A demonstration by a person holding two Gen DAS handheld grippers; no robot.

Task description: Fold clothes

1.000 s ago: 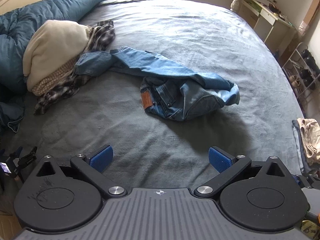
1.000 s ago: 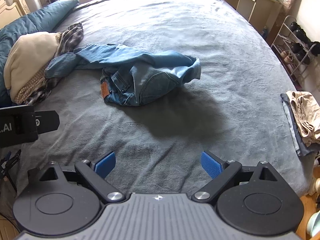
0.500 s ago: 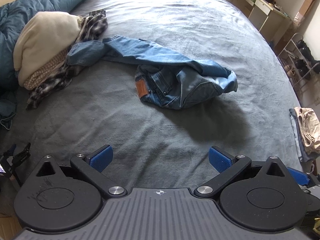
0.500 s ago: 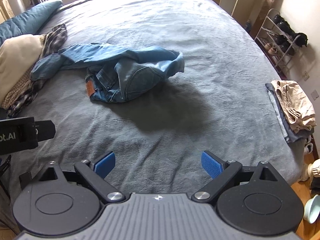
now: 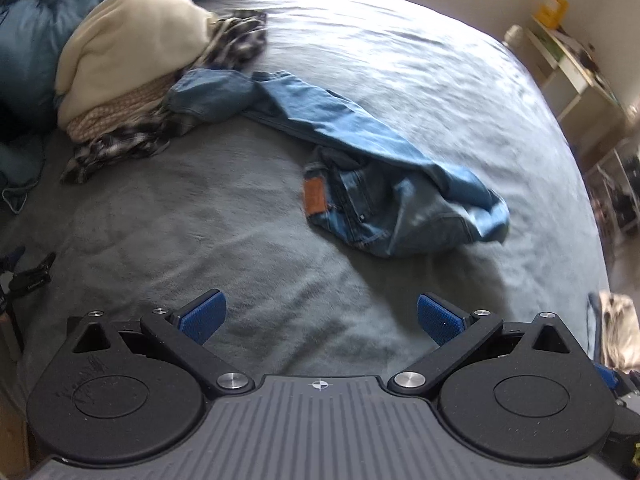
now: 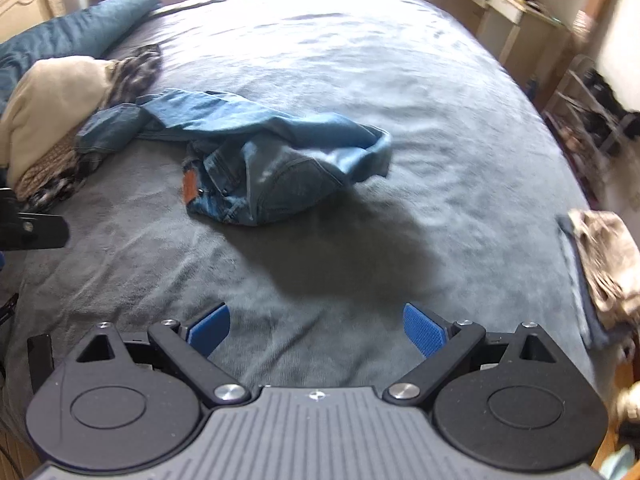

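One tan patch [image 5: 315, 197] on jeans [image 5: 360, 184], writing unreadable.

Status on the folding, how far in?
Done: a folded stack sits at the bed's right edge. In hand: nothing; left gripper and right gripper are open above the grey bedspread. Left: crumpled jeans, plus the heap of cream and plaid clothes.

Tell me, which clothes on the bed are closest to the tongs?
The blue jeans, crumpled alone mid-bed. The cream sweater and checked shirt sit piled farther off by the pillow. Both the left tongs and the right tongs are open and empty.
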